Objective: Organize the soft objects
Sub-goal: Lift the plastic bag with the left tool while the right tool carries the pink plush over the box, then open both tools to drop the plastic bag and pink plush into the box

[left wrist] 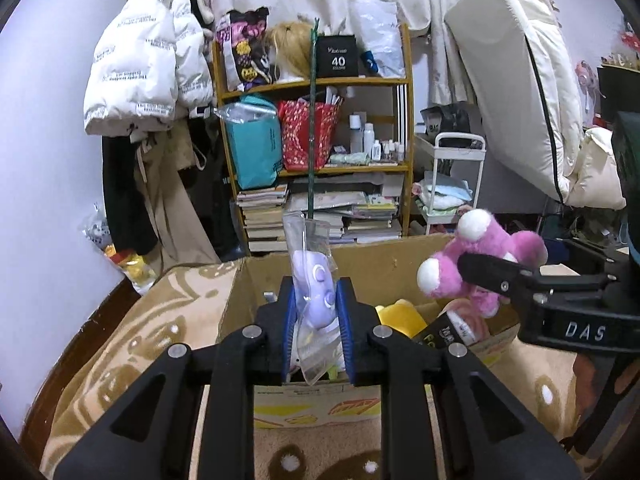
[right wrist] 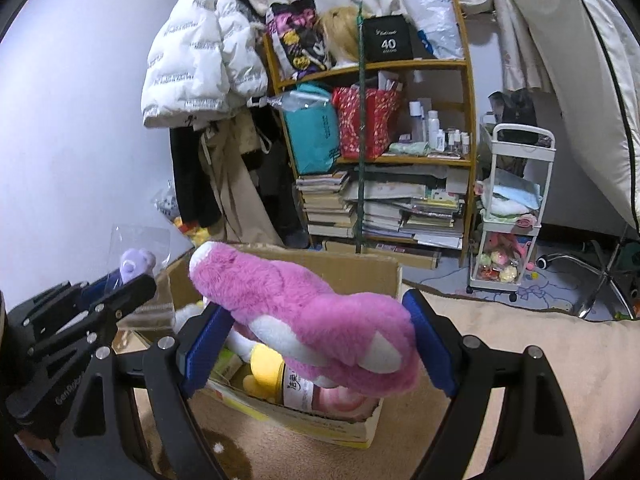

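Note:
My left gripper [left wrist: 316,312] is shut on a lilac plush in a clear plastic bag [left wrist: 314,300] and holds it over the near edge of an open cardboard box [left wrist: 368,264]. My right gripper [right wrist: 316,320] is shut on a pink-and-white plush toy [right wrist: 304,312] and holds it above the same box [right wrist: 352,268]. In the left wrist view the pink plush [left wrist: 480,256] hangs over the box's right side, with the right gripper's finger across it. The box holds a yellow plush [left wrist: 400,316] and other items. The bagged lilac plush [right wrist: 136,264] shows at the left of the right wrist view.
The box stands on a beige patterned blanket [right wrist: 520,344]. Behind it is a wooden bookshelf [left wrist: 320,128] with bags, bottles and stacked books. A white jacket [left wrist: 140,68] hangs at left. A white trolley [right wrist: 516,208] and a leaning mattress [left wrist: 516,80] are at right.

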